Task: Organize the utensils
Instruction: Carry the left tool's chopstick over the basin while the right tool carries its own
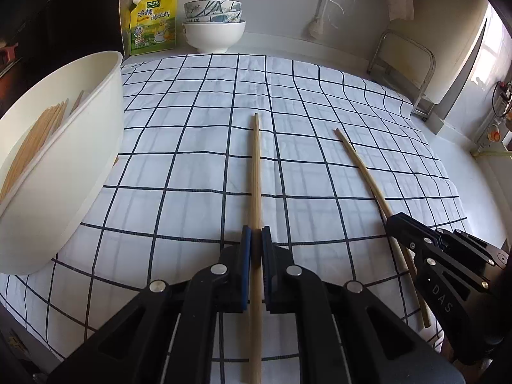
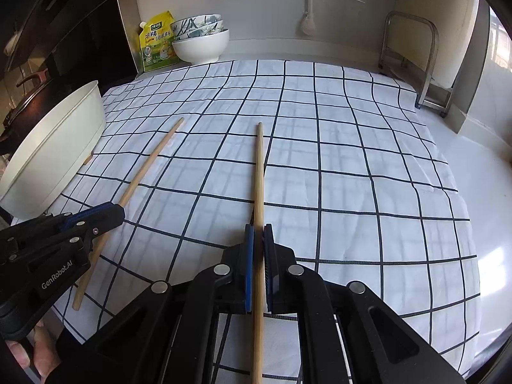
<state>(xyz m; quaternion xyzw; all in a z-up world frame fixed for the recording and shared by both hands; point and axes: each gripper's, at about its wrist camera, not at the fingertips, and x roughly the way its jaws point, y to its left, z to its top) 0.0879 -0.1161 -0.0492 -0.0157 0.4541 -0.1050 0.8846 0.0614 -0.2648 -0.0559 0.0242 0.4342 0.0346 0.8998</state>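
While each chopstick points across the checked cloth (image 1: 192, 172), my left gripper (image 1: 256, 240) clamps one chopstick (image 1: 256, 172) and my right gripper (image 2: 258, 240) clamps the other chopstick (image 2: 260, 172).

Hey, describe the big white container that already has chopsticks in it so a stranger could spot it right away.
Start at the checked cloth covering the counter and go to its left edge. There stands the big white tub, tall-walled, with a bundle of chopsticks leaning inside. The white bowl by the back wall is smaller and carries patterned bowls, not chopsticks.
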